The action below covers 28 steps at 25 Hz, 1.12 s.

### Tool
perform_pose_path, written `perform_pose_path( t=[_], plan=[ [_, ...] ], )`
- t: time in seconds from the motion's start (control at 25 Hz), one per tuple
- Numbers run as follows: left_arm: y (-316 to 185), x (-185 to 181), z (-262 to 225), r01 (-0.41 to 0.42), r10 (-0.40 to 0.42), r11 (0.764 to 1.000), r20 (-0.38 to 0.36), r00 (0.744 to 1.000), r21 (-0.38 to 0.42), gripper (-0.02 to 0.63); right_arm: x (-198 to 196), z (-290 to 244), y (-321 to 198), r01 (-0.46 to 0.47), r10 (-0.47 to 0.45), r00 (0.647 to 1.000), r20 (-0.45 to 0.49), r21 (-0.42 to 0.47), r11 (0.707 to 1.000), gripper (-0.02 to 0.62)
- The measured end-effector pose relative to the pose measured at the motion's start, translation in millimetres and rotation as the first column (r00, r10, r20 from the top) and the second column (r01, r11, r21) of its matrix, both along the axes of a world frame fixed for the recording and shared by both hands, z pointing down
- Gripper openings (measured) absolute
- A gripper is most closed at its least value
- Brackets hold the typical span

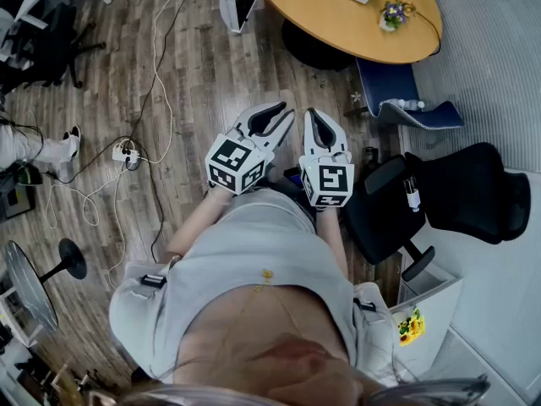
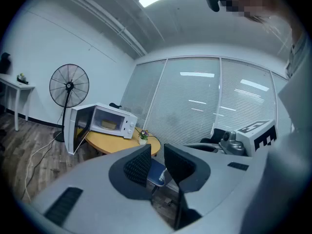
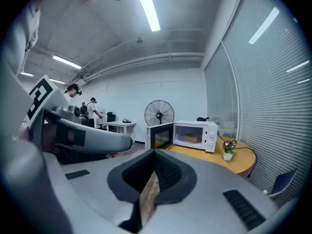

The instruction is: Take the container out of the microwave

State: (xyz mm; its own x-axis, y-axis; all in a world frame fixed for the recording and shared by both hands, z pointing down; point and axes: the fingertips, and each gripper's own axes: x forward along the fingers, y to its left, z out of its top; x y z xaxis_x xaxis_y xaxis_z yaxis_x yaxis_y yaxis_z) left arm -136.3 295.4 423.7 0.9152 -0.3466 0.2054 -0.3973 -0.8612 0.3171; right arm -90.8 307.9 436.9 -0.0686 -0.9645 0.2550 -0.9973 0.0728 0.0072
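Observation:
A white microwave (image 3: 195, 134) stands on a round wooden table (image 3: 234, 164) with its door (image 3: 161, 136) swung open. A tan container (image 3: 191, 138) sits inside it. The left gripper view shows the same microwave (image 2: 111, 121) and the container (image 2: 108, 125) from further off. Both grippers are held close to my chest, well away from the table (image 1: 338, 19). My left gripper (image 1: 272, 123) is open with nothing between its jaws (image 2: 157, 162). My right gripper (image 1: 324, 127) is shut and empty (image 3: 154, 154).
A small flower pot (image 3: 227, 149) stands on the table beside the microwave. A blue chair (image 1: 397, 100) and a black office chair (image 1: 456, 193) stand to the right. Cables and a power strip (image 1: 127, 153) lie on the wooden floor. A standing fan (image 3: 159, 113) is behind the microwave.

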Motion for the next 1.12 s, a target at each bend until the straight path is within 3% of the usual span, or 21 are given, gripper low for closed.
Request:
perform_pose_path(
  t=[0.28,0.4,0.76,1.12],
  plan=[
    [-4.2,0.9,1.8,0.025,-0.025,1.000,-0.015,1.000,0.000,0.101,1.1,1.5,-0.4,0.008,-0.009,0.999,0.032,0.027,1.000,0.023],
    [-4.6,1.6,3.1,0.027,-0.027,1.000,-0.017,0.999,-0.001,0.101,0.6,3.1,-0.5,0.017,-0.018,0.999,0.034,0.025,1.000,0.066],
    [-6.2,-2.0,4.9,0.005,-0.005,1.000,-0.020,1.000,-0.019,0.101,-3.8,0.2,-4.2,0.004,-0.006,0.999,0.053,0.041,0.999,0.112],
    [-14.9,-7.3,2.1,0.021,-0.022,1.000,-0.029,0.999,-0.022,0.101,-10.3,-1.7,-10.3,0.019,-0.021,0.999,0.047,0.038,0.999,0.112]
  ],
)
